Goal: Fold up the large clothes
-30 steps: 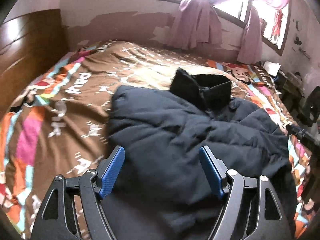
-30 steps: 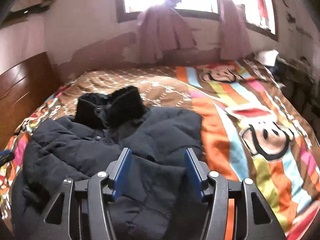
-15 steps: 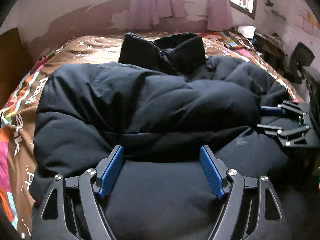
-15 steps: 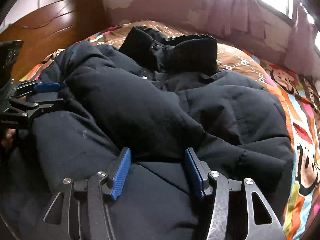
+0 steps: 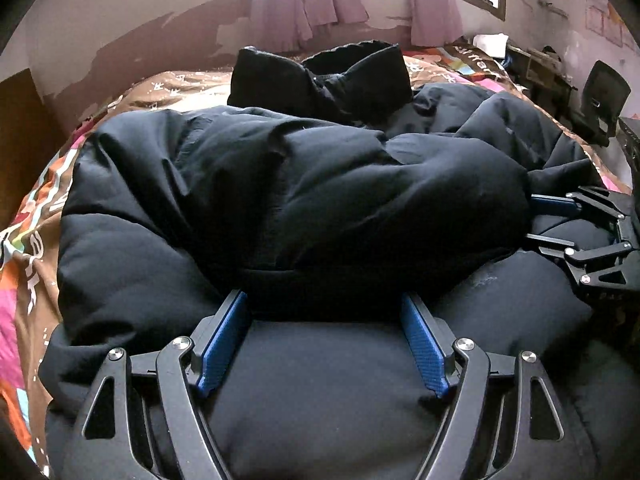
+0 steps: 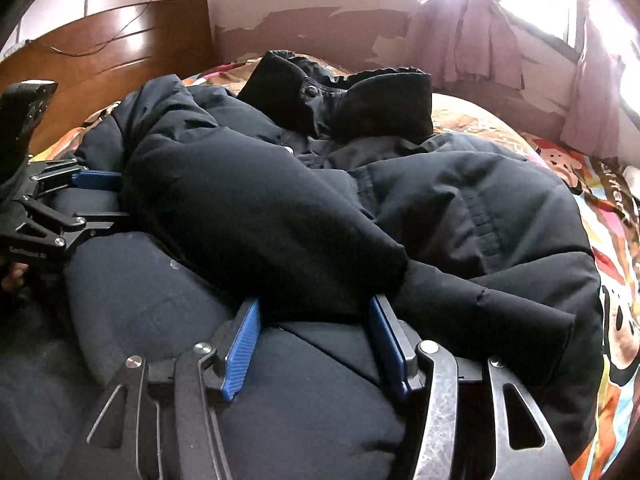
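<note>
Bed point(image 5: 168, 88), patterned cover: black jacket point(image 5: 280, 184) lying bunched on it. My left gripper point(image 5: 326, 312) and right gripper point(image 6: 316, 316) are resting on the jacket, both spread wide, holding nothing.

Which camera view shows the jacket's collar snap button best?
The right wrist view: the snap button sits plainly on the raised collar. The left wrist view shows the collar farther off, with no button discernible.

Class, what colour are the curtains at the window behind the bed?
Pale pink-lilac curtains, seen best in the left wrist view; glare washes them out in the right wrist view.
</note>
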A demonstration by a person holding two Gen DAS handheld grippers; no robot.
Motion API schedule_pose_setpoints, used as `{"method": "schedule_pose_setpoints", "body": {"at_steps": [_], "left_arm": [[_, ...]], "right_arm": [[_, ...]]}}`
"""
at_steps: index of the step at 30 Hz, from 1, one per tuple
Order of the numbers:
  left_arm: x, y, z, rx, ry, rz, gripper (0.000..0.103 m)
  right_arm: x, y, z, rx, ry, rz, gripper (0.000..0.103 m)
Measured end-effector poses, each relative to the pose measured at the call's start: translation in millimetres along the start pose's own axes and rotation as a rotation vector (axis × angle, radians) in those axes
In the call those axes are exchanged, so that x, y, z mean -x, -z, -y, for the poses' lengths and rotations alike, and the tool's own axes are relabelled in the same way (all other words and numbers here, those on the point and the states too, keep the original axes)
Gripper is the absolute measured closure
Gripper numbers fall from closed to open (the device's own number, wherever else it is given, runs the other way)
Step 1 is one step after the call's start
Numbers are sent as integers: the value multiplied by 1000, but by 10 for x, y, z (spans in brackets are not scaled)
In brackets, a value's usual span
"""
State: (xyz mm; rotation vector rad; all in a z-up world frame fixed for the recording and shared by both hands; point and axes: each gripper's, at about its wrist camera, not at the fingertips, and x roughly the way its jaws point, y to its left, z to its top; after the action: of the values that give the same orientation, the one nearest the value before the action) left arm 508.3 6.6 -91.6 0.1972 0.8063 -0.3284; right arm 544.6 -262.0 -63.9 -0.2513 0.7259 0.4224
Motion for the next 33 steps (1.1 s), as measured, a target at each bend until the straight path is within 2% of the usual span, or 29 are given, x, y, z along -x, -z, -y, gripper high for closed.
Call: {"method": "schedule_pose_setpoints", "body": {"at_steps": [10,14,18,20,22,24,27,29,33], "left_arm": [[84,-74,-57,22,36,4,30],[208,-255,-219,84,110,-1,30],[421,-672,-535,207,140,111,30],[425,-991,-661,256,111,159,30],[349,-1291,-733,292,64,187,30],[219,-1543,-801,340,35,208,30],[-26,-1856,-893,398,18,238,30],[-205,-2002,-925,401,5,239,30],[-627,-2109,-994,405,-37,188,32]], "right_arm": [[39,19,-37,11,28,28,50],[111,-4,25,-13,-11,28,48],[326,-171,229,-108,-74,65,43],[451,-403,391,-166,-76,123,39],[453,-629,521,-201,-56,138,37],[330,-1020,685,-220,-10,125,37],[90,-1489,887,-243,0,121,37],[-141,-1857,971,-252,28,121,37],[-563,-2222,1097,-235,129,89,37]]}}
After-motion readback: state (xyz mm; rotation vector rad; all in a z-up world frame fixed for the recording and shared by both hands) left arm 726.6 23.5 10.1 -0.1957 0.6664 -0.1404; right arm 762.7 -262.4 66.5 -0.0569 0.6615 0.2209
